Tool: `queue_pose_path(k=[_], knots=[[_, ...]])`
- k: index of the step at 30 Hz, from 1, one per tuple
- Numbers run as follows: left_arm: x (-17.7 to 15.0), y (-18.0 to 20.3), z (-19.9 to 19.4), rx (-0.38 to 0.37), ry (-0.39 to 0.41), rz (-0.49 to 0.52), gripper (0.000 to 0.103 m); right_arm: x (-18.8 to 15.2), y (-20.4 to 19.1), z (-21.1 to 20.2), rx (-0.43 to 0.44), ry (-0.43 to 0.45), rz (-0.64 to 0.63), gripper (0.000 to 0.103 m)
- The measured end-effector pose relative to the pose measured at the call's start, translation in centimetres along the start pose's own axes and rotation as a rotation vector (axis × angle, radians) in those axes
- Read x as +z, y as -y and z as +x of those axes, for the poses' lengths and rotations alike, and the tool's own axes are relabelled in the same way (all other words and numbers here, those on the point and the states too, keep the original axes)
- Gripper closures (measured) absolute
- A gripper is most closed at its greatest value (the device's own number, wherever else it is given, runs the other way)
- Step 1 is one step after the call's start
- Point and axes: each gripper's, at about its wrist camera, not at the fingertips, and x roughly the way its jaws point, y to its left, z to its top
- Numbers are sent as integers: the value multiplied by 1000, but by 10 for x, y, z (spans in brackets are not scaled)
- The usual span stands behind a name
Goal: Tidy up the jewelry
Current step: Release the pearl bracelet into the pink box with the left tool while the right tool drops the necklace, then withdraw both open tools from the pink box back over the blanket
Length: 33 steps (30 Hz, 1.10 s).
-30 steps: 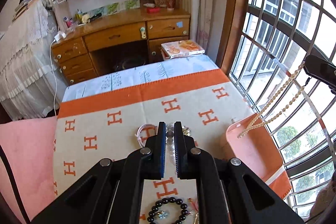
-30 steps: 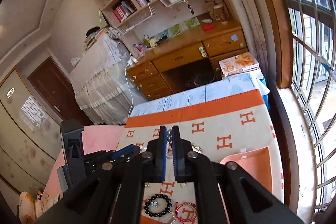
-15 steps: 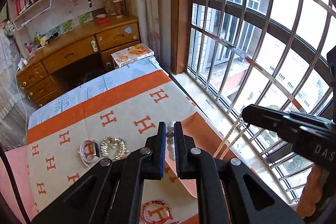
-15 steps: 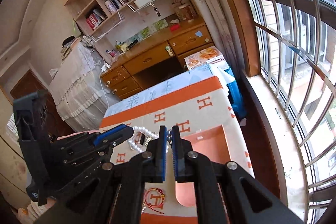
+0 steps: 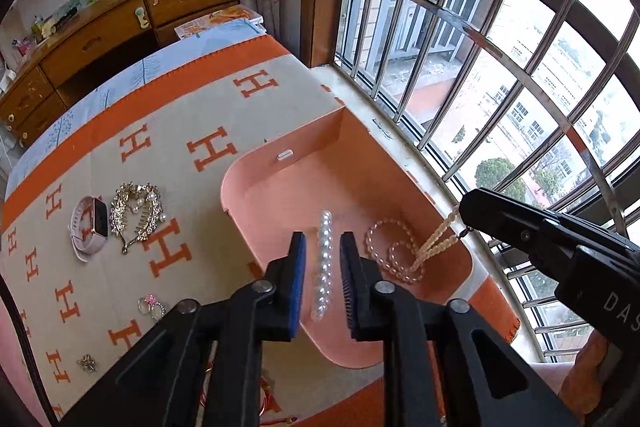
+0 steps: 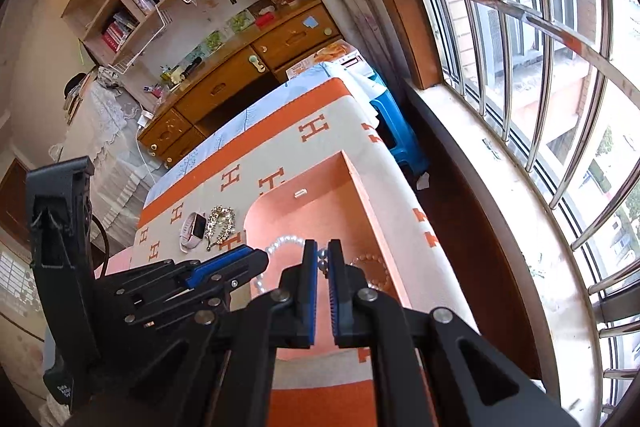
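1. Nearest, our left gripper (image 5: pixel 322 247) hangs over the near end of the pink tray (image 5: pixel 248 187), its jaws spread. The white pearl strand (image 5: pixel 325 259) shows in the gap between them, untouched by either pad, lying along the tray floor.
2. Just right of that strand, a pinkish bead necklace (image 5: pixel 390 251) lies coiled in the tray. Its cream end rises to the right gripper (image 5: pixel 464 223), which comes in from the right and pinches it; the right wrist view shows those jaws (image 6: pixel 322 259) nearly pressed together with a dark bead between them.
3. On the orange-and-cream H-patterned blanket (image 5: pixel 208 151) at near left lie a small ring (image 5: pixel 152 305) and a tiny flower-shaped piece (image 5: pixel 87 363).
4. Farther left on the blanket, a watch with a pale strap (image 5: pixel 90 227) lies just beside a gold leaf-shaped hair comb with pearls (image 5: pixel 136 213).
5. Far off stands a wooden desk with drawers (image 5: pixel 120 23); barred windows (image 5: pixel 500 47) fill the right.
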Motion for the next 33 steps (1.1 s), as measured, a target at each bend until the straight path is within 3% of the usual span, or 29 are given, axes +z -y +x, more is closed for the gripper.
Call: queue_pose_path(k=[2, 5, 12, 21, 33], knots=[[-4, -7, -5, 6, 15, -22, 61, -2, -2, 1, -8, 5, -11, 97], [-8, -20, -20, 12, 60, -60, 42, -3, -6, 2, -9, 8, -27, 96], [-23, -42, -55, 40, 145, -124, 38, -13, -18, 2, 17, 16, -46, 79], [-62, -61, -95, 165, 253, -164, 31, -30, -39, 0, 38, 19, -99, 79], [-101, -85, -124, 265, 307, -231, 26, -45, -73, -21, 43, 87, -195, 79]])
